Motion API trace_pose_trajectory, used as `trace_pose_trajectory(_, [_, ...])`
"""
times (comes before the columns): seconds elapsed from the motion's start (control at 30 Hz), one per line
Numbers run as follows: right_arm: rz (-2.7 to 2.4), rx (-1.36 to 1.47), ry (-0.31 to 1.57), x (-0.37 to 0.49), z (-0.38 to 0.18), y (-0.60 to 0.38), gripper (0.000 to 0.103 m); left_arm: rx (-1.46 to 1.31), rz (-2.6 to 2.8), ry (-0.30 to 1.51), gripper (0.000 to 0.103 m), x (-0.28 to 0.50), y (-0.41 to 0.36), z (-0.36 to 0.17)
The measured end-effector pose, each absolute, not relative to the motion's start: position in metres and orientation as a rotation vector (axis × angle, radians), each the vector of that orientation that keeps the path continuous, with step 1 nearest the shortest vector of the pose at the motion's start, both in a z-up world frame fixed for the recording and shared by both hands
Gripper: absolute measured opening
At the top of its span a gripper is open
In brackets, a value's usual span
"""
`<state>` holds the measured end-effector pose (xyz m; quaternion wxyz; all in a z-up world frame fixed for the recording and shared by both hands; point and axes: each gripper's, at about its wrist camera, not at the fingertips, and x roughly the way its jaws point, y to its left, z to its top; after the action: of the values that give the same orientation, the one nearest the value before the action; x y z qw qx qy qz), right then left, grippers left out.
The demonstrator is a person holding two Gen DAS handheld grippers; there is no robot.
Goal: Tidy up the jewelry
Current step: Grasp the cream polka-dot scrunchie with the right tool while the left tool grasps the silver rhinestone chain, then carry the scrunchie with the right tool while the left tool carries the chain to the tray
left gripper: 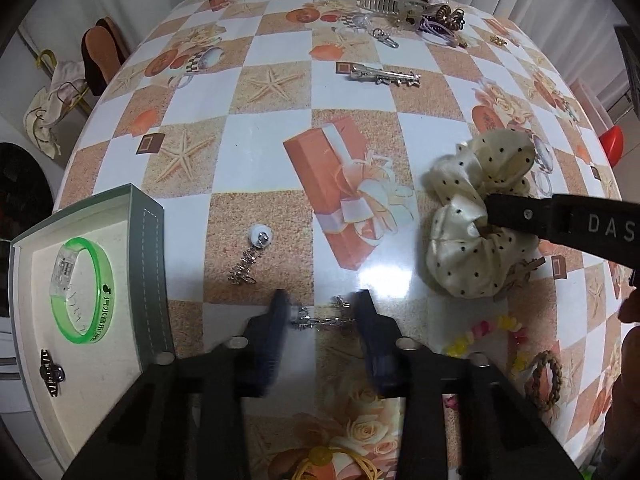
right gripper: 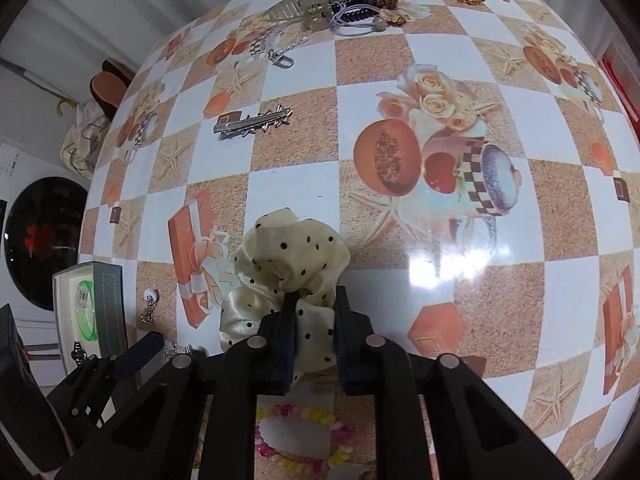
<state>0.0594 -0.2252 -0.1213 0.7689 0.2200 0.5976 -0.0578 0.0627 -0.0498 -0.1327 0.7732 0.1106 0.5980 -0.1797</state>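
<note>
My left gripper (left gripper: 320, 304) is open, with a small silver chain piece (left gripper: 322, 320) lying on the table between its fingertips. My right gripper (right gripper: 314, 300) is shut on a cream polka-dot scrunchie (right gripper: 288, 272), which also shows in the left wrist view (left gripper: 476, 216). A grey jewelry box (left gripper: 150, 264) at the left holds a green bangle (left gripper: 84, 292) and a dark metal clip (left gripper: 50, 372). A white-capped earring with a chain (left gripper: 252, 256) lies near the box.
A silver hair clip (left gripper: 384, 74) lies mid-table. At the far edge sits a pile of claw clips, coil hair ties and keyrings (left gripper: 408, 12). A colourful bead bracelet (right gripper: 300, 436), a braided bracelet (left gripper: 546, 380) and a yellow hair tie (left gripper: 320, 460) lie near me.
</note>
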Motion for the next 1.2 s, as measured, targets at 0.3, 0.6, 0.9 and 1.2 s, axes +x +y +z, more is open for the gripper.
trace_pose_trajectory(0.3, [-0.136, 0.494, 1.257, 0.043, -0.103, -0.231, 0.013, 0.190, -0.420, 1.292, 0.038, 0.060, -0.038, -0.120])
trace_pose_trajectory(0.6, [-0.139, 0.522, 1.247, 0.028, -0.087, -0.232, 0.013, 0.143, -0.433, 1.246, 0.038, 0.057, -0.022, -0.087])
trace_pose_trajectory(0.9, [-0.100, 0.518, 1.234, 0.026, -0.069, -0.209, 0.013, 0.093, -0.393, 1.198, 0.038, 0.062, 0.019, -0.060])
trace_pose_trajectory(1.2, [0.001, 0.478, 1.227, 0.042, -0.051, -0.150, 0.013, 0.050, -0.290, 1.191, 0.038, 0.060, 0.089, -0.053])
